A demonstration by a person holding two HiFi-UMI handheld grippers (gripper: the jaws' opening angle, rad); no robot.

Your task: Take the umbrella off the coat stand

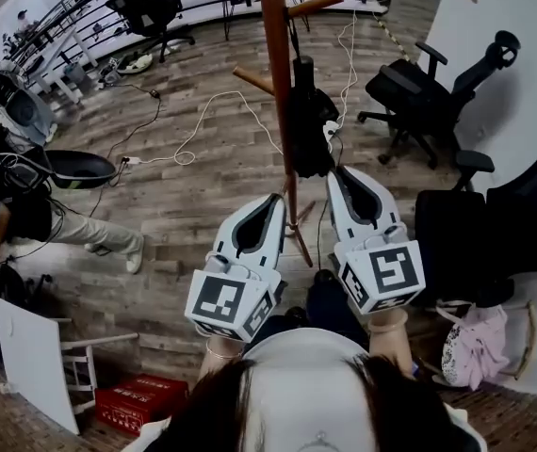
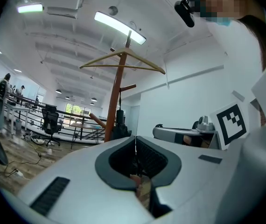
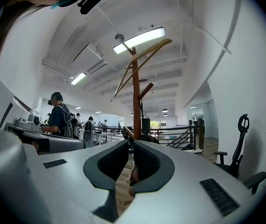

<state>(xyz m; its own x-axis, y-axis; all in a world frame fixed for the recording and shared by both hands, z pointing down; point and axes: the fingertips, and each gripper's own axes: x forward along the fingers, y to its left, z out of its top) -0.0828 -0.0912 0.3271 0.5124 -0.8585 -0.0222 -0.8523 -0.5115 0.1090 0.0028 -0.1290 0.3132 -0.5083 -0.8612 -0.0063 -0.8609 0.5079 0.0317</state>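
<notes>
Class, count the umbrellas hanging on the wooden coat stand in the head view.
1. A folded black umbrella hangs against the coat stand's pole, just right of it in the picture; another could be hidden behind the pole.

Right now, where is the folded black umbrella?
In the head view the black umbrella hangs at upper centre, at the right side of the brown wooden coat stand, just beyond the right gripper.

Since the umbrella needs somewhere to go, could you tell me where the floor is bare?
Bare floor lies left of the coat stand, on this side of the white cable. Right of it, office chairs crowd in.
</notes>
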